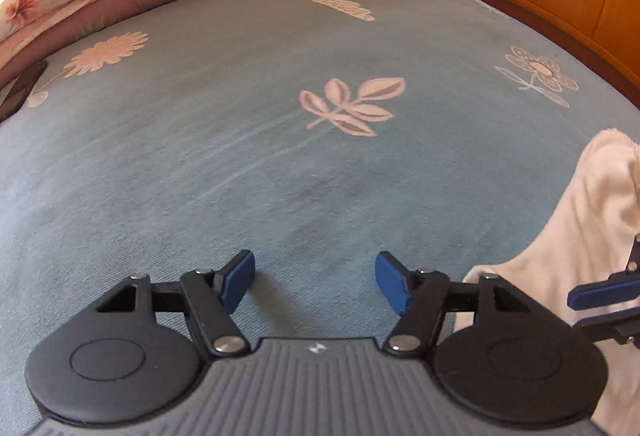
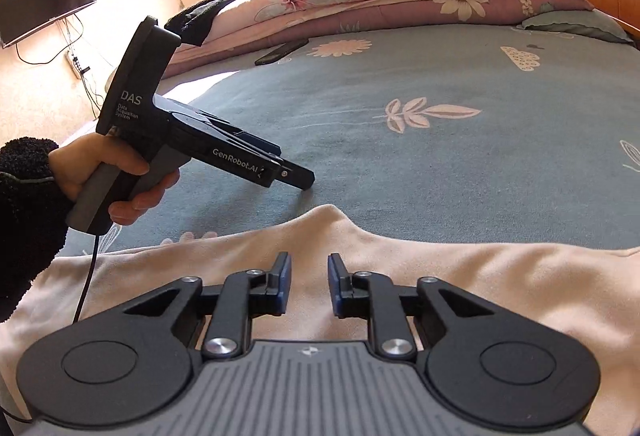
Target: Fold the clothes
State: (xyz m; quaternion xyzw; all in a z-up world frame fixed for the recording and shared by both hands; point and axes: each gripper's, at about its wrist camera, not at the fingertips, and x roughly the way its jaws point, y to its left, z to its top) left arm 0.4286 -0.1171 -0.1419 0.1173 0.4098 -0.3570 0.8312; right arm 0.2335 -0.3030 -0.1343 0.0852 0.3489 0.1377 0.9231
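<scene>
Two tools over the bed, one cream garment spread along the near edge of the blue floral bedspread. Left tool released, jaws wide, nothing between them, hovering over bare bedspread just left of the garment's edge. Right tool above the garment, jaws narrowed but a gap visible, no cloth pinched. Risk: right tool closing on air, or catching a single layer, so the fold drags skewed. Risk: left tool too far from the hem, leaving the corner unheld.
</scene>
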